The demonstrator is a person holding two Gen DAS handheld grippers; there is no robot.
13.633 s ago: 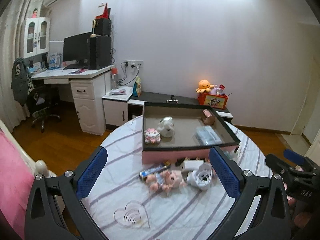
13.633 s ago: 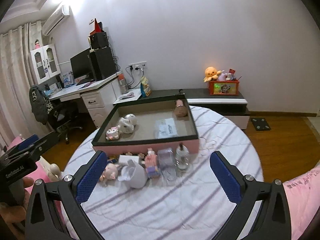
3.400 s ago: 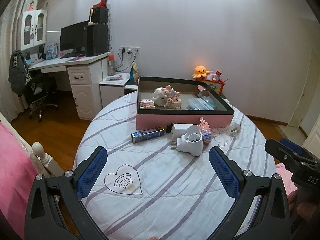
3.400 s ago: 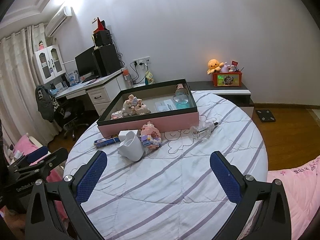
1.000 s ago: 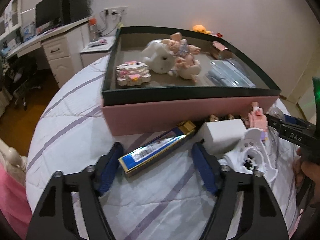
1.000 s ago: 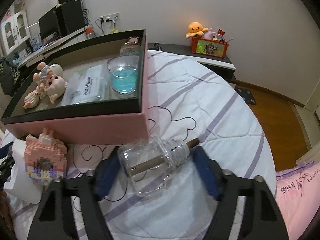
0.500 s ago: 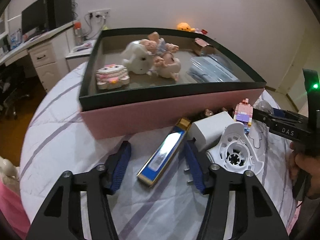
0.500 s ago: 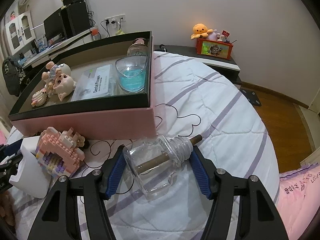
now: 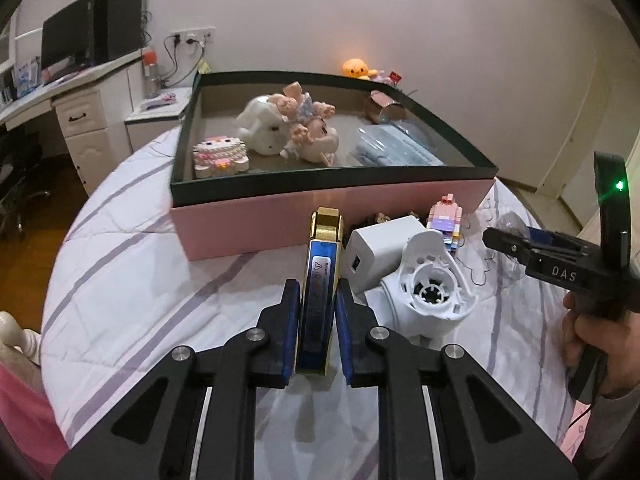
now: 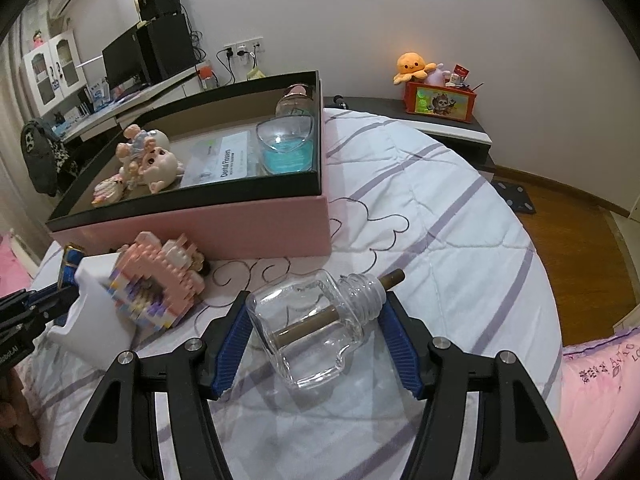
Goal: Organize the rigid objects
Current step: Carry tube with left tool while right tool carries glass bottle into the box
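1. Left wrist view. The left gripper is seen clenched on the blue and gold box; both blue pads are pressed against its long sides near the near end. The far gold end is pointed at the pink wall of the tray, just short of it or touching; which cannot be told.
2. Risk: the box is held at one end only, so a pivot or slip in the pads is judged possible when it is lifted. The white plug adapter lies just to the right and could be knocked.
3. Right wrist view. The right gripper is set around the glass bottle, which lies on its side on the striped cloth near the tray's right corner. The left pad appears to touch the bottle's base; the right pad sits beside the threaded neck, contact uncertain. Whether the grasp is complete cannot be told.
4. Risk: smooth glass held end to end could squirt out or roll. The stick protruding from the neck could catch the right pad. The brick figure stands near on the left.
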